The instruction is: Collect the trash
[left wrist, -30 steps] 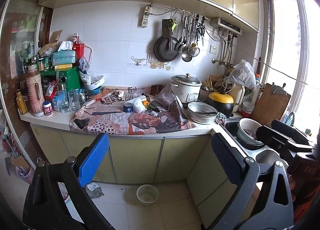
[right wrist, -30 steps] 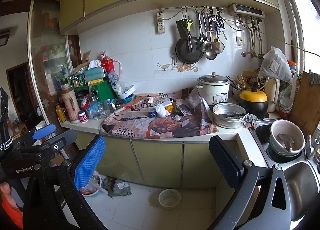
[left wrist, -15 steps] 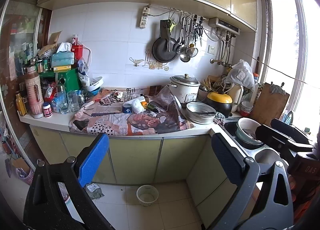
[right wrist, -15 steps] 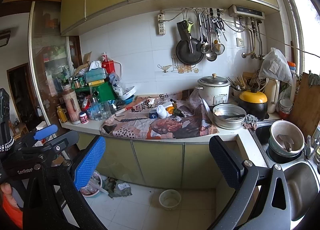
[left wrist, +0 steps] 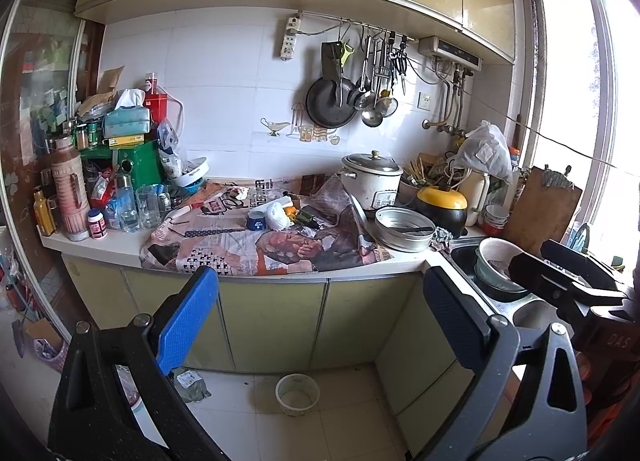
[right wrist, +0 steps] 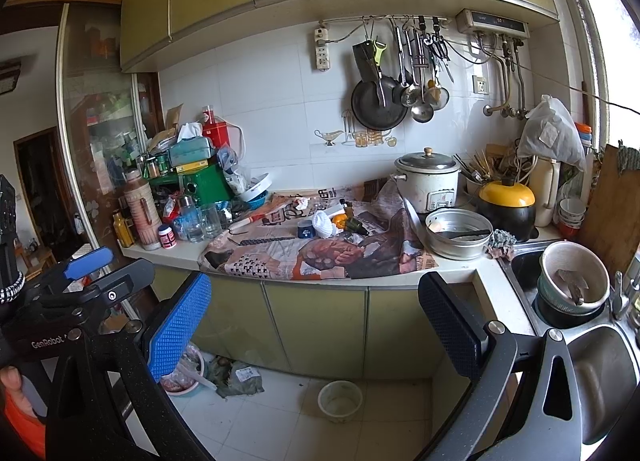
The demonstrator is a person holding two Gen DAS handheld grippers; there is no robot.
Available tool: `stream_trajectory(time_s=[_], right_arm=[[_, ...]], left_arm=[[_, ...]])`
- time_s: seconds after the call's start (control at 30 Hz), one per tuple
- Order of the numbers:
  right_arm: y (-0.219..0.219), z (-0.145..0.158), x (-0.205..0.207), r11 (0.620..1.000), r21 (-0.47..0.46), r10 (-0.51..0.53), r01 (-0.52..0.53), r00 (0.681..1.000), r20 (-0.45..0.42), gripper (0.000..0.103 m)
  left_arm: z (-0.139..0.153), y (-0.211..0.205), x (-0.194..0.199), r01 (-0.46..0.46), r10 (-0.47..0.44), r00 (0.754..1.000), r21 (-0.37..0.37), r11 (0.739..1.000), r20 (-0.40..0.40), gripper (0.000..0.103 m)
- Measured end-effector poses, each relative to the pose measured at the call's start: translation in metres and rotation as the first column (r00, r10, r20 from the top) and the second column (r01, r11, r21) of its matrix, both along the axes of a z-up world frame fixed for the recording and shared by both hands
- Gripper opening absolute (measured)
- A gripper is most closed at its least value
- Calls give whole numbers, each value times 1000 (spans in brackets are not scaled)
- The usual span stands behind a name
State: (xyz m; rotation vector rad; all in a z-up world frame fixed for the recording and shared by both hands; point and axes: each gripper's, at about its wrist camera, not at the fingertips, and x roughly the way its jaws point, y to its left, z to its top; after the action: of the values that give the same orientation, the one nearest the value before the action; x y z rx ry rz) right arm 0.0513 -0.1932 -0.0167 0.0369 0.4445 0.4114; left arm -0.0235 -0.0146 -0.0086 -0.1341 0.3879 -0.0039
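- The left claw (left wrist: 320,317) stands with its two fingers wide apart and nothing between them, held out in front of the cupboard doors below the surface (left wrist: 120,253).
- The right claw (right wrist: 314,321) is likewise spread wide and empty; it also shows at the right edge of the left wrist view.
- The trash lies on a newspaper (left wrist: 256,245) spread over the middle of the surface: a crumpled white wad (left wrist: 277,217), a small blue tub (left wrist: 256,221) touching its left side, and an orange scrap (left wrist: 291,213) with a dark green bottle (left wrist: 308,217) just to its right.
- The green bottle lies on its side, long axis running left to right along the surface.
- More litter is on the floor: a crumpled wrapper (right wrist: 240,379) near the cupboard base and a small round white bowl (right wrist: 340,401) standing upright to its right.
- A rice cooker (left wrist: 372,181) stands at the back edge, right of the newspaper.
- Compared with a second ago, the views have barely shifted; both claws are as widely spread as before and nothing on the surface has moved.
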Motion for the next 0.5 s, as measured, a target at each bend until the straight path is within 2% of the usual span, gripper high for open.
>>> stream_trajectory(time_s=[0.27,0.5], right_arm=[[1,0,1,1000,-8,5,-5,1000,-5,103],[-7,-5,27,1000,-3,-2,2,999,-35,103]], left_arm=[[-1,-2,13,-21,21,1000,-6,1000,-11,103],[-9,-5,35,-36,36,999,-3,999,-34,103]])
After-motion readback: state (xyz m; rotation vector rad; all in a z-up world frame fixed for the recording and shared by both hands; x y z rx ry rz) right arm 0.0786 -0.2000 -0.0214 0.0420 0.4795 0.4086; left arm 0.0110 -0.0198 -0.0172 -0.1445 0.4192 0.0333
